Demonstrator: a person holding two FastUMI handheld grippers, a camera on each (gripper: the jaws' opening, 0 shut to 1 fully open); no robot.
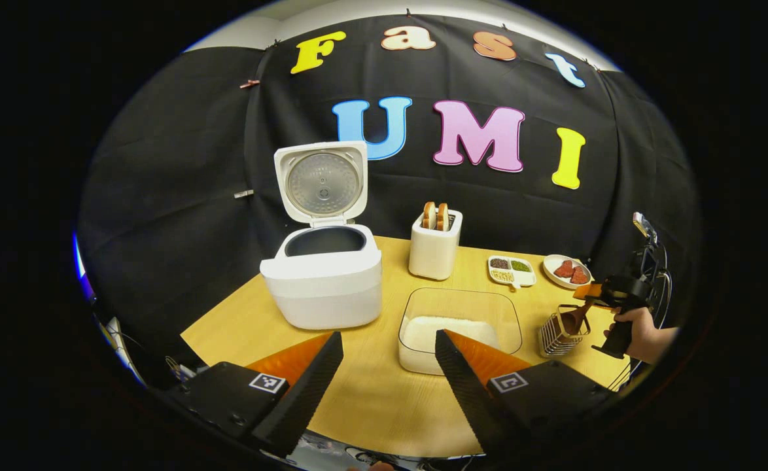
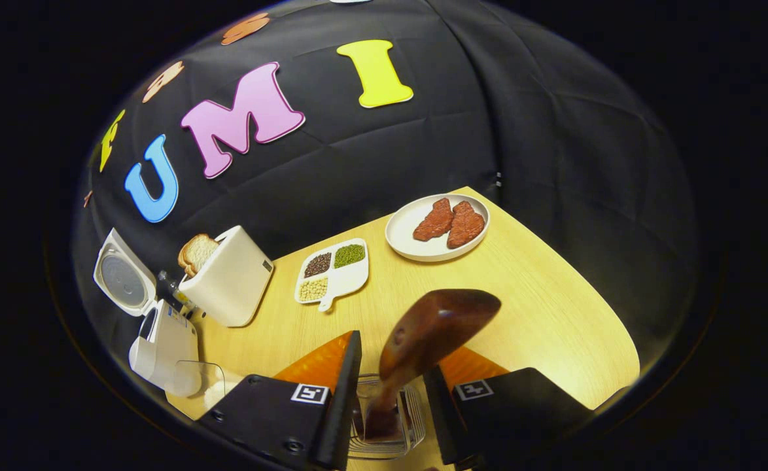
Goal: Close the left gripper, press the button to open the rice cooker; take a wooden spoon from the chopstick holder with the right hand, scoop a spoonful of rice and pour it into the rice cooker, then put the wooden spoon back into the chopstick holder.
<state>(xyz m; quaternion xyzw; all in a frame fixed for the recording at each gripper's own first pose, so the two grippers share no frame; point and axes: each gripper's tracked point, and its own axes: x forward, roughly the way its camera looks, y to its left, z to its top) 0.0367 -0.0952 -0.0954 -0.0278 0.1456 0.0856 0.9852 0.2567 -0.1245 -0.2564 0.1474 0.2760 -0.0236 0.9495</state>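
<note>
Jaws: left gripper (image 1: 389, 373) apart, idle; right gripper (image 2: 389, 392) straddling wooden spoon (image 2: 433, 327) in chopstick holder (image 1: 560, 332), contact unclear. Rice cooker (image 1: 324, 278) lid open, frame centre-left. Scooping, pouring, return remain.

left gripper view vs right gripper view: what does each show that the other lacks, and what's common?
Left gripper view: a look into the white rice cooker's dark inner pot, and the hand holding the right gripper.
Right gripper view: a close look at the brown wooden spoon standing between its fingers, in the wire chopstick holder.
Both: open rice cooker, white toaster with bread, divided bean dish, white plate of two red meat pieces, wooden table.
</note>
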